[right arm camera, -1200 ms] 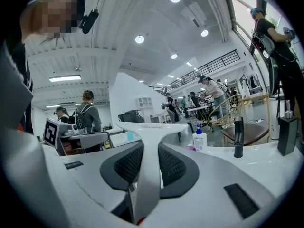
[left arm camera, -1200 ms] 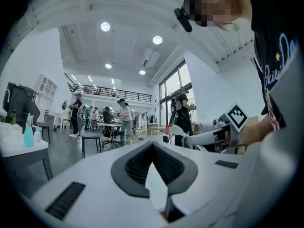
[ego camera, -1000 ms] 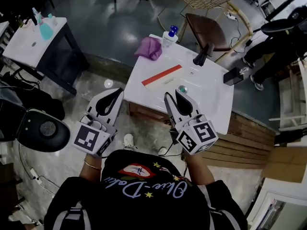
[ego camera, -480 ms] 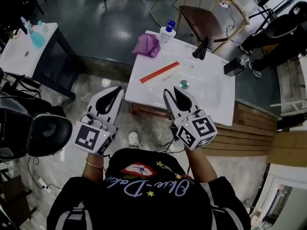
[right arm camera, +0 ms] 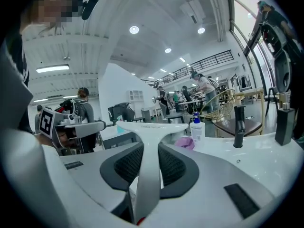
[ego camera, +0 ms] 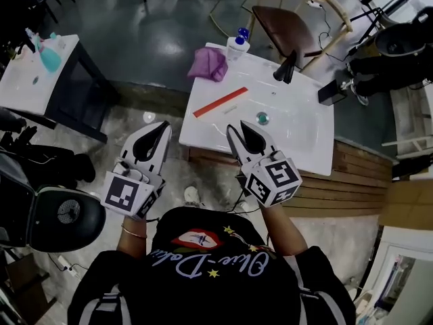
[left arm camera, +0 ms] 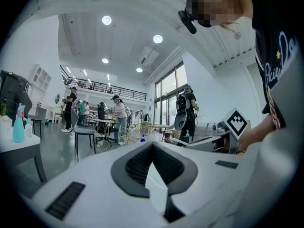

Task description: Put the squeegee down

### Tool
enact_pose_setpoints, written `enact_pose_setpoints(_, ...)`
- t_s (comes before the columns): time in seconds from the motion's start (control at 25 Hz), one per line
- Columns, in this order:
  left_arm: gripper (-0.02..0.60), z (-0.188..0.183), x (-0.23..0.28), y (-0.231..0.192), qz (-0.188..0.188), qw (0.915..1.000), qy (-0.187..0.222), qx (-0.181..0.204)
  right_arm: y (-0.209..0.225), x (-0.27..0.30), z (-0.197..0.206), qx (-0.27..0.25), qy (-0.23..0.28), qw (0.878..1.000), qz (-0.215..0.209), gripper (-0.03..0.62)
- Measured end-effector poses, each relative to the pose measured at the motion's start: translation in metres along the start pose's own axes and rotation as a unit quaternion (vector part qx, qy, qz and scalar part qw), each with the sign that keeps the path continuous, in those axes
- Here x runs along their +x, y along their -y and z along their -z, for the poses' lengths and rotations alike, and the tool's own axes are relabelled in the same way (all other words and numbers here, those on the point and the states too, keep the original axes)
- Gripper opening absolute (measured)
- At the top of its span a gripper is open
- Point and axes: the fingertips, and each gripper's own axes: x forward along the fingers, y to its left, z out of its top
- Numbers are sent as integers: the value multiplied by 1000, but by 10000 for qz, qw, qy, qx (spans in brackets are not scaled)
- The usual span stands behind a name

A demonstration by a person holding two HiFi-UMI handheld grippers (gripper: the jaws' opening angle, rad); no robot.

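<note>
The squeegee (ego camera: pixel 220 102) has a white handle and a long head with a red edge. Its head hangs over the left part of the white sink (ego camera: pixel 298 141), at a slant. My right gripper (ego camera: pixel 233 128) is shut on the handle just in front of the sink's near edge. In the right gripper view the white T-shaped squeegee (right arm camera: pixel 154 127) stands up between the black pads of the right gripper (right arm camera: pixel 147 144). My left gripper (ego camera: pixel 164 126) hovers left of the sink over the floor, jaws together and holding nothing. The left gripper (left arm camera: pixel 152 145) shows the same in its own view.
On the sink are a black faucet (ego camera: pixel 284 68), a purple cloth (ego camera: pixel 208 64), a soap bottle (ego camera: pixel 237 45) and a drain (ego camera: pixel 262 118). A brown chair (ego camera: pixel 291 39) stands behind it. A white side table (ego camera: pixel 30 73) and a black stool (ego camera: pixel 61 215) are at the left.
The squeegee's head has drifted left over the sink, away from the drain, with my right gripper still shut on the handle. The left gripper has barely shifted.
</note>
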Motion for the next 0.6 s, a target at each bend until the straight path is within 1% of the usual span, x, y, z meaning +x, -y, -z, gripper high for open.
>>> enact_pose_setpoints(0.24,9,0,8,0,149,9999,-30,22,5,6,2,-35,-83,9999,94,89)
enact_pose_setpoints(0.6,9,4,13,0,84,9999,-91,1,13,14,15,-22,-275,9996,97,89)
